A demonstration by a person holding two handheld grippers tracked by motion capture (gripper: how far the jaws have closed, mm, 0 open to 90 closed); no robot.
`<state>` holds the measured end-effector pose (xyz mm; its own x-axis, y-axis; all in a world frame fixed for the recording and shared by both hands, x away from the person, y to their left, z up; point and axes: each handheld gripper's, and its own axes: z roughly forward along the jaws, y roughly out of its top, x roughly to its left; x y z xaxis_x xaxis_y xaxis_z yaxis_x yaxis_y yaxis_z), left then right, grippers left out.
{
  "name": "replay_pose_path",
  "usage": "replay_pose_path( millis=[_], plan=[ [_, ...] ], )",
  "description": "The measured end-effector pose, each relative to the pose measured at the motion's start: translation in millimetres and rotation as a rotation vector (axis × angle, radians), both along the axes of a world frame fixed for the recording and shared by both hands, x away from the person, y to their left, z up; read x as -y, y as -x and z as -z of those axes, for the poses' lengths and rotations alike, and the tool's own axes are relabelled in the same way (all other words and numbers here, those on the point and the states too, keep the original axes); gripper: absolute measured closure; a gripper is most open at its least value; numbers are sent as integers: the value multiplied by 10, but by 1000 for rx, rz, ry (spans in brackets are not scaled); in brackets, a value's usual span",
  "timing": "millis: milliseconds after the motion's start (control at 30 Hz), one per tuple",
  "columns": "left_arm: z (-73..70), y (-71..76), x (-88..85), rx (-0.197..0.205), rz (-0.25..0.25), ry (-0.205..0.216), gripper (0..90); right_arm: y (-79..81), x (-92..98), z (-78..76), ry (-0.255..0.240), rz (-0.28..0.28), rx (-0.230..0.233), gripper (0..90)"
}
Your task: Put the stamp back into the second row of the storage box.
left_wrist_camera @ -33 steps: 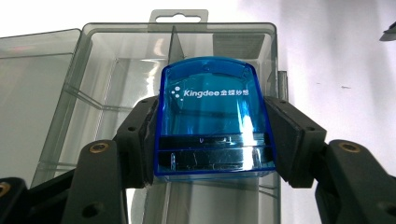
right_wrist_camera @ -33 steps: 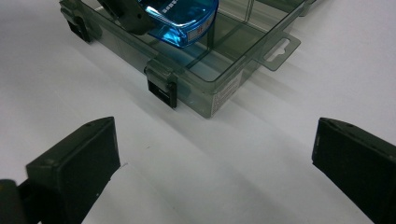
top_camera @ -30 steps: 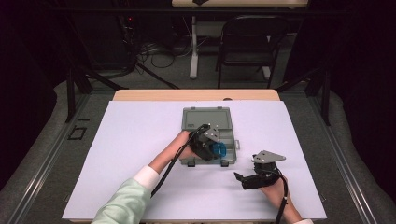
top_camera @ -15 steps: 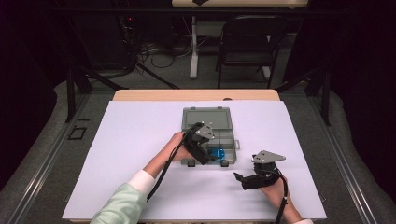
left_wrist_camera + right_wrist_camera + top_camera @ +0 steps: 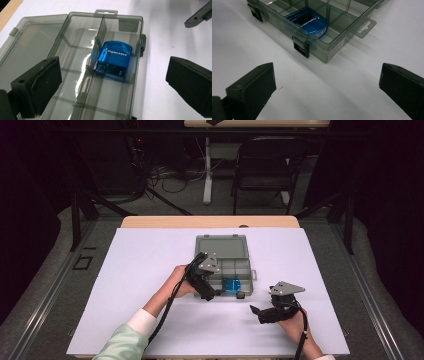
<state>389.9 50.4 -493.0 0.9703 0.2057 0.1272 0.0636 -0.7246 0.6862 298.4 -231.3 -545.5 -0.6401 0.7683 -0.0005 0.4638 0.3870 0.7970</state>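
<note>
A clear grey compartment box (image 5: 240,266) lies open on the white table, its lid (image 5: 222,246) flat behind it. A blue translucent case (image 5: 232,284) with white lettering rests in a front compartment, and it also appears in the left gripper view (image 5: 113,60) and the right gripper view (image 5: 309,21). My left gripper (image 5: 212,293) hovers at the box's front left. Its jaws have just been opening and stand wide apart (image 5: 112,90), and the blue case lies free beyond them. My right gripper (image 5: 257,313) sits open on the table right of the box, with bare table between its jaws (image 5: 327,92).
The box's front wall carries black latches (image 5: 301,48) and a hang tab (image 5: 364,26). White table (image 5: 150,260) spreads left and right of the box. A folding chair (image 5: 267,165) and cables stand beyond the far edge.
My left gripper has opened and drawn back to the left, off the blue case, which now lies in its compartment. The right gripper has not moved.
</note>
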Motion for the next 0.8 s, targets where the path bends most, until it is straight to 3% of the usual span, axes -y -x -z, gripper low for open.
replay_pose_path(
  millis=[167,600,800],
  plan=[
    [8,10,-65,11,-17,-3,2,-8,-4,-10,15,-3,-9,0],
    [17,45,-162,40,-56,-1,2,5,20,-23,-20,9,21,0],
    [44,48,-190,27,-59,-11,2,9,13,-25,-12,4,15,0]
  ],
)
